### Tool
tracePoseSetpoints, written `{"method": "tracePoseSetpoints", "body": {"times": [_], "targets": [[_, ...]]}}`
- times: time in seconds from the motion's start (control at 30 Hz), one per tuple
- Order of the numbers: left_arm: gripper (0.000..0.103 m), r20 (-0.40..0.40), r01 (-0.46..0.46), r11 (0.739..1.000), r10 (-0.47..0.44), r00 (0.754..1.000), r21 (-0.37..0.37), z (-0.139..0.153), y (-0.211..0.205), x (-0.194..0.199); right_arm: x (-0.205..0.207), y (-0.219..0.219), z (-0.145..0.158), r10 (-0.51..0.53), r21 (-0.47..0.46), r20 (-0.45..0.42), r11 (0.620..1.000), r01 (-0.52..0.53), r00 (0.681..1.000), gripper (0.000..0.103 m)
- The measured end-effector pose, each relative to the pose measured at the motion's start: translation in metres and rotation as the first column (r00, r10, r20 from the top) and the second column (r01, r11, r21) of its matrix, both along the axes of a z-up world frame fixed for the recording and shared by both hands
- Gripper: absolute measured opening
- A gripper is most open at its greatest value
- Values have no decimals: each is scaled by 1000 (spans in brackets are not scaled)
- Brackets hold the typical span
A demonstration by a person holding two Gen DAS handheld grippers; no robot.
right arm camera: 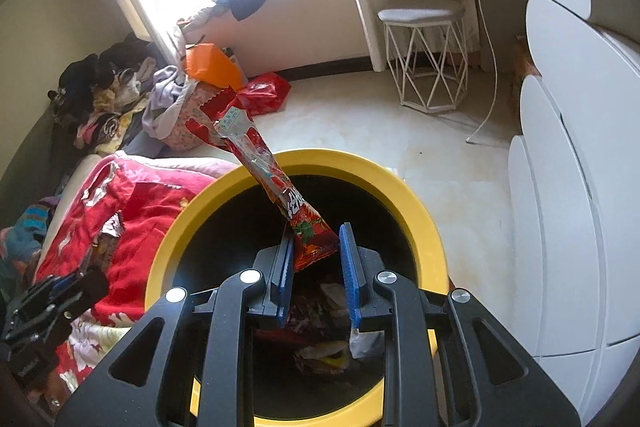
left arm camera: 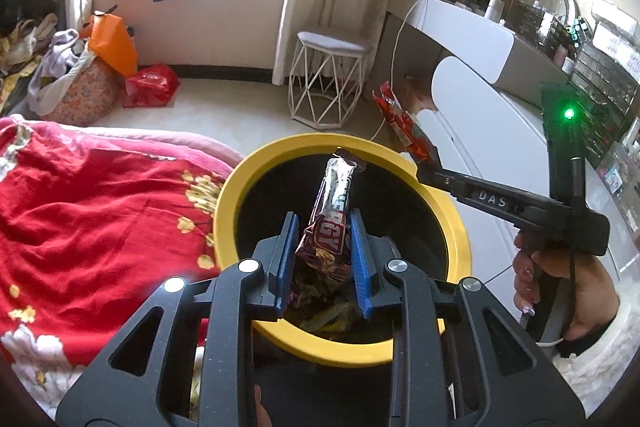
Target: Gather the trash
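A round bin with a yellow rim [left arm camera: 224,211] [right arm camera: 420,195] stands on the floor beside the bed, with several wrappers inside. My left gripper [left arm camera: 324,227] is over the bin, its jaws parted; a brown and silver energy bar wrapper [left arm camera: 332,211] sits between them, touching both pads. My right gripper [right arm camera: 316,235] is also over the bin with jaws parted; a long red snack wrapper [right arm camera: 264,163] leans against its left finger [right arm camera: 286,259], clear of the right pad. In the left wrist view the right gripper [left arm camera: 430,163] shows at the bin's right with the red wrapper [left arm camera: 400,123].
A red flowered blanket [left arm camera: 80,211] [right arm camera: 132,211] covers the bed on the left. A white wire stool [left arm camera: 328,79] [right arm camera: 424,59], a white dresser [left arm camera: 480,131] [right arm camera: 580,187], bags and clothes [left arm camera: 96,67] [right arm camera: 172,99] stand around the pale floor.
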State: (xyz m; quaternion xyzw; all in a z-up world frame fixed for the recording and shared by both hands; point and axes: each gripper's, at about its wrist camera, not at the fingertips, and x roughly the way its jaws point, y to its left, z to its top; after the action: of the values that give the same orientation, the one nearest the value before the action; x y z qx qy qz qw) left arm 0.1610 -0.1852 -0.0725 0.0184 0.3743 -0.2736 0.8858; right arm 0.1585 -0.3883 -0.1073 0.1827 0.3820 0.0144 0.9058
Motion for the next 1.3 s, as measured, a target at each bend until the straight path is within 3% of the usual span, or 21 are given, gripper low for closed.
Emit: {"method": "tracePoseSetpoints", "body": {"times": [0.13, 0.27, 0.33, 0.4, 0.5, 0.6, 0.9, 1.3], "targets": [[23, -22, 3, 1000, -3, 1000, 3, -11, -7, 6, 0, -8, -6, -11, 25, -21, 1000, 12, 1000, 23], [45, -57, -5, 1000, 4, 998, -4, -23, -12, 16, -3, -14, -9, -19, 31, -38, 999, 20, 999, 28], [49, -64, -15, 1000, 15, 998, -1, -26, -12, 20, -6, -17, -9, -24, 31, -39, 999, 25, 999, 38], [63, -69, -31, 999, 32, 997, 8, -27, -11, 21, -10, -18, -7, -25, 30, -34, 999, 26, 999, 43], [76, -66, -50, 999, 50, 997, 6, -25, -6, 19, -17, -16, -2, -20, 19, -16, 1000, 20, 1000, 55], [89, -56, -72, 997, 73, 996, 14, -20, 0, 17, -22, -11, 5, -7, -4, 5, 1000, 7, 1000, 61], [92, -19, -171, 985, 171, 985, 12, -1, 30, 5, -33, 11, 27, 34, -54, 73, 998, -30, 997, 84], [92, 48, -287, 958, 286, 957, 23, 23, 69, -21, -47, 53, 47, 112, -81, 149, 992, -100, 983, 95]]}}
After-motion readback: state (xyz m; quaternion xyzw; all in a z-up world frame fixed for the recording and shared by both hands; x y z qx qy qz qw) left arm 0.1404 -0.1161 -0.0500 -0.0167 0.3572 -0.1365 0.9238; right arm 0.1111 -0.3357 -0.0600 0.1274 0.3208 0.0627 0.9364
